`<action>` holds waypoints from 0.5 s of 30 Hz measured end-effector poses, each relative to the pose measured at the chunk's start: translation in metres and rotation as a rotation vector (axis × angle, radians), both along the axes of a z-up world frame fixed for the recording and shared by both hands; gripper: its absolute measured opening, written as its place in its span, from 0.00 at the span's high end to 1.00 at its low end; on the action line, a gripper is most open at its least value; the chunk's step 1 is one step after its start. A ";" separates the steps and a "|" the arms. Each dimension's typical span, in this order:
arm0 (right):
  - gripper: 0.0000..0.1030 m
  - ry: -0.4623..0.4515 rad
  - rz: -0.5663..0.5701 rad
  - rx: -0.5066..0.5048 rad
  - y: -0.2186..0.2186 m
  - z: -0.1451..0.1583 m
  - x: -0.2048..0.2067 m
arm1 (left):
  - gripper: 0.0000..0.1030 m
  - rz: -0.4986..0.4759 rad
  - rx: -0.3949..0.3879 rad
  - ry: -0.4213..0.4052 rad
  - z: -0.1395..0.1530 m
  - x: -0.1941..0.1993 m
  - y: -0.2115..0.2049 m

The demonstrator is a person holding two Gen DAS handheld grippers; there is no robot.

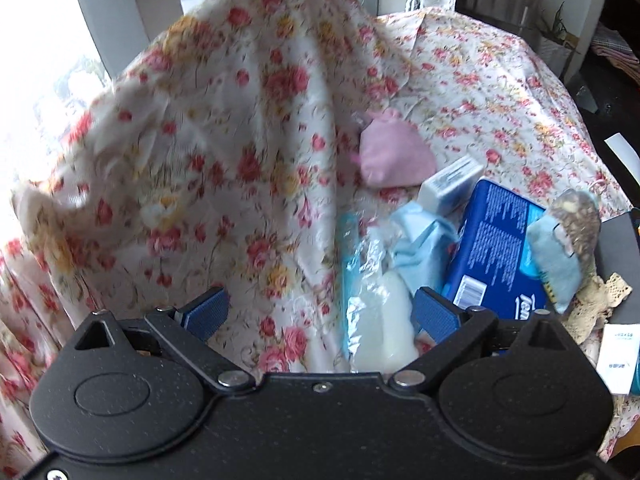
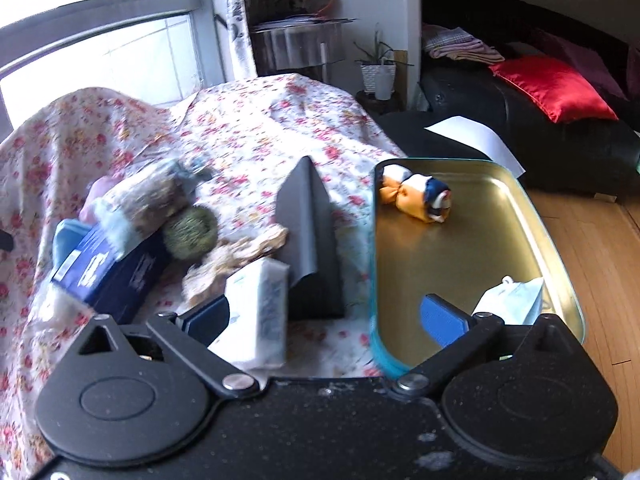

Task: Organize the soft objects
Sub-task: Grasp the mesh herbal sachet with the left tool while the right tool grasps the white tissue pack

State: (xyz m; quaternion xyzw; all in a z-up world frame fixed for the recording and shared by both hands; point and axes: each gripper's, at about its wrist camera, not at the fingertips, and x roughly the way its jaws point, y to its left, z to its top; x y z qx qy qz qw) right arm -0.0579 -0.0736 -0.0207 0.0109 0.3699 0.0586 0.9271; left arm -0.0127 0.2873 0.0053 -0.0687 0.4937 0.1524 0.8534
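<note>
Soft things lie in a pile on the floral tablecloth [image 1: 500, 92]: a pink pouch [image 1: 394, 156], a light blue cloth [image 1: 420, 240], a blue tissue pack [image 1: 496, 248], a patterned sachet [image 1: 568, 240] and a clear plastic packet [image 1: 372, 300]. My left gripper [image 1: 324, 312] is open and empty just before the packet. My right gripper [image 2: 328, 320] is open and empty, straddling the rim of a gold tin tray [image 2: 480, 248]. The tray holds an orange, white and blue cloth roll [image 2: 418, 198] and a pale blue mask [image 2: 512, 300]. A white tissue pack [image 2: 258, 316] lies by my right gripper's left finger.
A raised fold of the tablecloth [image 1: 220, 140] fills the left of the left wrist view. A grey upright card [image 2: 310, 232], a green fuzzy ball [image 2: 190, 232], beige lace [image 2: 236, 264] and the blue tissue pack [image 2: 108, 272] lie left of the tray. A dark sofa with a red cushion [image 2: 556, 88] stands behind.
</note>
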 end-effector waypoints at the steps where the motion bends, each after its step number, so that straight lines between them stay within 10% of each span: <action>1: 0.01 0.003 0.011 -0.002 0.005 0.001 -0.003 | 0.07 0.001 -0.008 0.008 -0.004 -0.001 0.001; 15: 0.01 0.080 0.097 -0.065 0.062 -0.010 0.001 | 0.07 -0.070 -0.026 -0.026 -0.013 0.005 -0.023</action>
